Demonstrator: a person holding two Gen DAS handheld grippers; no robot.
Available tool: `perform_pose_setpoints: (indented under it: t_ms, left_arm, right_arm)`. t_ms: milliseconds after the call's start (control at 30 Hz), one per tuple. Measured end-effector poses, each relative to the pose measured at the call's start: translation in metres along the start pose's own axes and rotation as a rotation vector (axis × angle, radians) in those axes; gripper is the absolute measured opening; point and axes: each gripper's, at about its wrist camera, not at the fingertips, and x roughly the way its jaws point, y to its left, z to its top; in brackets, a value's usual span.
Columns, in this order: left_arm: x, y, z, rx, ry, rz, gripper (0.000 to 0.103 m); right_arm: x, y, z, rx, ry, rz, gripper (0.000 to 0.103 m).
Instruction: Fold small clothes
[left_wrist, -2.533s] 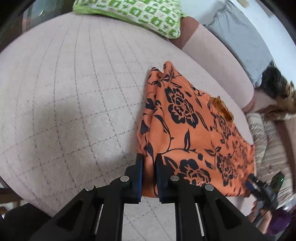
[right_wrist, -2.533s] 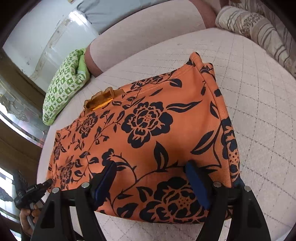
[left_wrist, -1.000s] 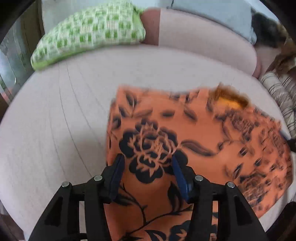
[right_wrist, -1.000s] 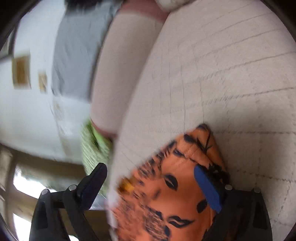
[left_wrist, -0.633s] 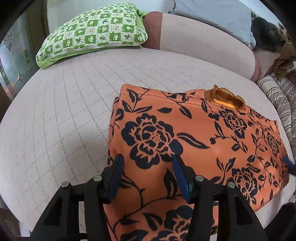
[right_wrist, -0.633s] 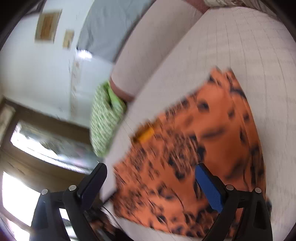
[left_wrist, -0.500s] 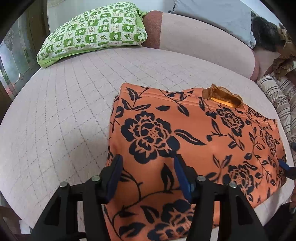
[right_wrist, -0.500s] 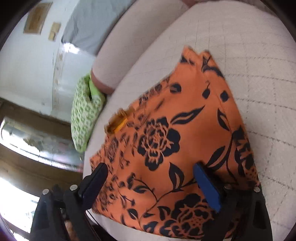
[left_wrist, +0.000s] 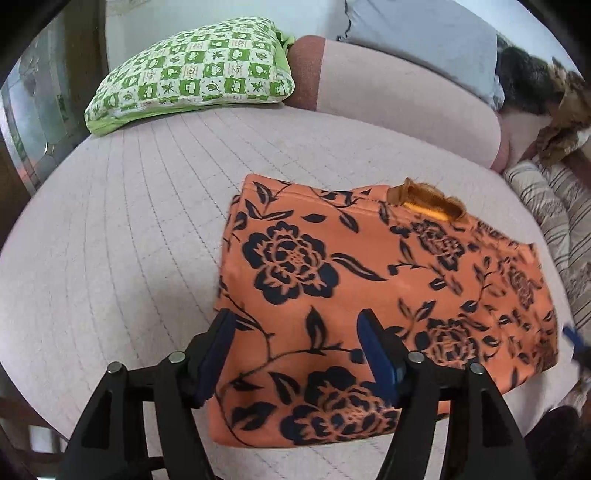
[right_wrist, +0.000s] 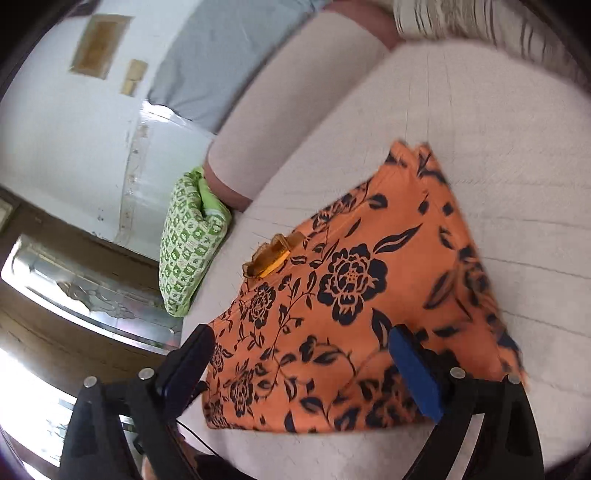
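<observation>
The orange garment (left_wrist: 376, 295) (black floral print) lies folded flat on the quilted bed (left_wrist: 129, 240), near its front edge. The left gripper (left_wrist: 295, 347) hangs above the garment's near left corner, jaws spread, holding nothing. The right gripper (right_wrist: 306, 365) hangs over the near right part, jaws likewise spread and empty.

No readable text anywhere; the green checked pillow (left_wrist: 195, 70) bears small marks, perhaps letters, too blurred to read
</observation>
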Motion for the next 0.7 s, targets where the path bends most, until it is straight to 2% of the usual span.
perform_pose_setpoints:
  t_ms: [167, 267, 433, 533, 600, 700]
  left_arm:
    - [0.006, -0.016, -0.012, 0.039, 0.022, -0.011, 0.071]
    - [0.006, -0.029, -0.017, 0.052, 0.015, -0.035, 0.071]
    - [0.017, -0.059, -0.019, 0.116, 0.011, -0.055, 0.071]
    - [0.033, -0.076, -0.025, 0.184, 0.022, -0.011, 0.075]
    - [0.036, -0.082, -0.029, 0.220, -0.002, 0.020, 0.078]
    - [0.033, -0.084, -0.028, 0.239, -0.003, 0.026, 0.078]
  right_arm:
    - [-0.027, -0.041, -0.042, 0.158, 0.008, -0.054, 0.097]
    - [-0.021, -0.049, -0.061, 0.196, 0.020, -0.072, 0.097]
    - [-0.012, -0.073, -0.056, 0.304, -0.001, -0.054, 0.097]
    - [-0.007, -0.084, -0.049, 0.373, -0.025, -0.010, 0.096]
    - [-0.005, -0.084, -0.040, 0.359, -0.033, 0.013, 0.083]
    - [-0.002, -0.090, -0.034, 0.395, -0.038, -0.001, 0.064]
